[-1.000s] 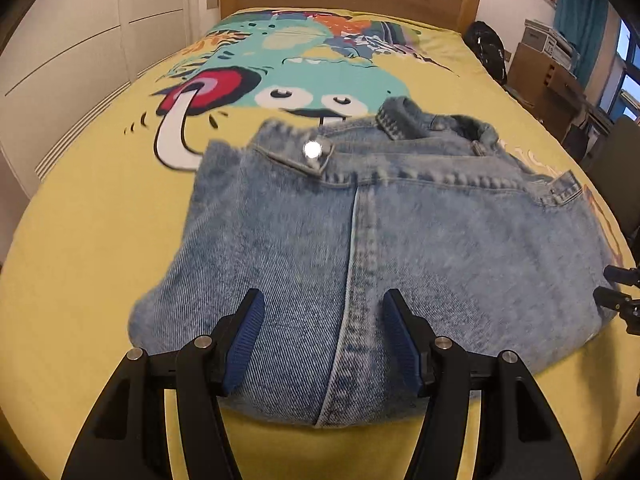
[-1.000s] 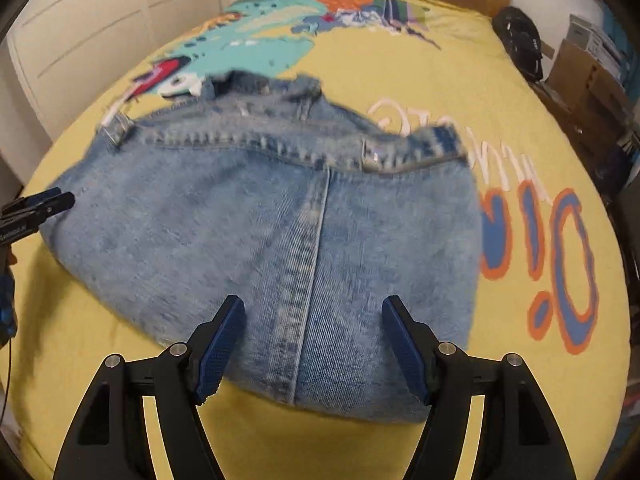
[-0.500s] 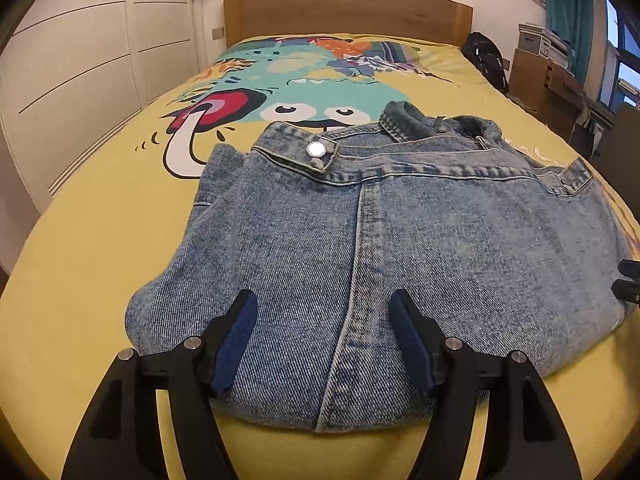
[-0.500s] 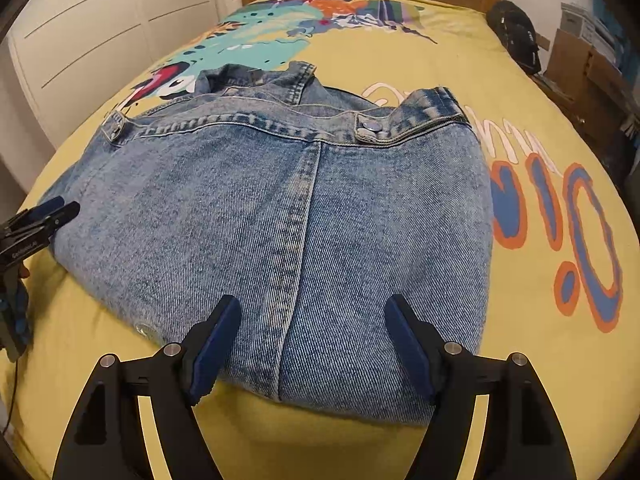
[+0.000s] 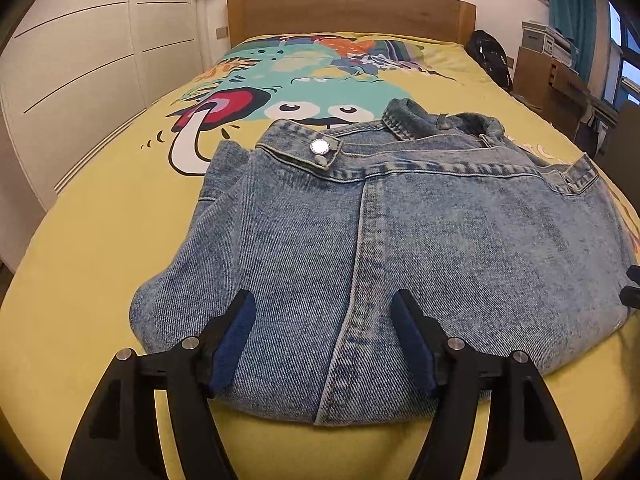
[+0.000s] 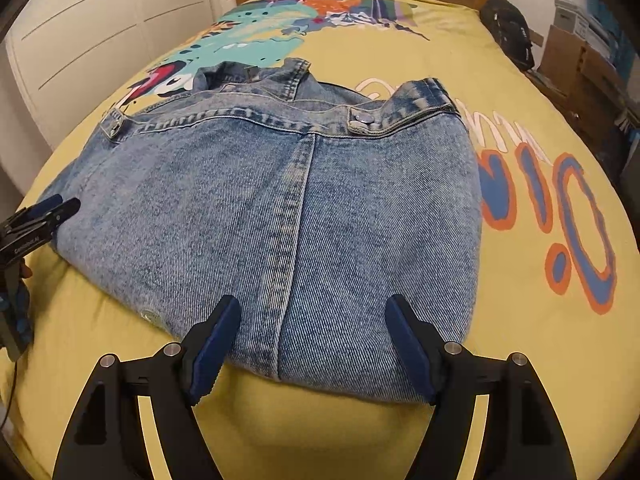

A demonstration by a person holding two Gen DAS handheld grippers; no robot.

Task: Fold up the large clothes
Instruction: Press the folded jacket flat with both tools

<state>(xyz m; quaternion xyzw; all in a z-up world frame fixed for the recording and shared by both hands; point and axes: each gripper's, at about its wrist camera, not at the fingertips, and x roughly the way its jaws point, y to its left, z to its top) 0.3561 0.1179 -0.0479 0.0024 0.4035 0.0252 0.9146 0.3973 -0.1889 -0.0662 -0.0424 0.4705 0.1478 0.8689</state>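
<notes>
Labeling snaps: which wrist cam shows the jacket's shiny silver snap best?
Left wrist: the silver snap sits bright and sharp on the denim jacket waistband tab. Right wrist shows only a duller snap on the other tab, and that tab small and unclear.

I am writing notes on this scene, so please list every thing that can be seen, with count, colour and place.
denim jacket: one, blue, folded flat on the bed
bed cover: one, yellow with cartoon print, under the jacket
headboard: one, wooden, far end
wardrobe: one, white, left of bed
black bag: one, right of bed
cardboard boxes: brown, right of bed
left gripper: open, over the jacket's near edge
right gripper: open, likewise
</notes>
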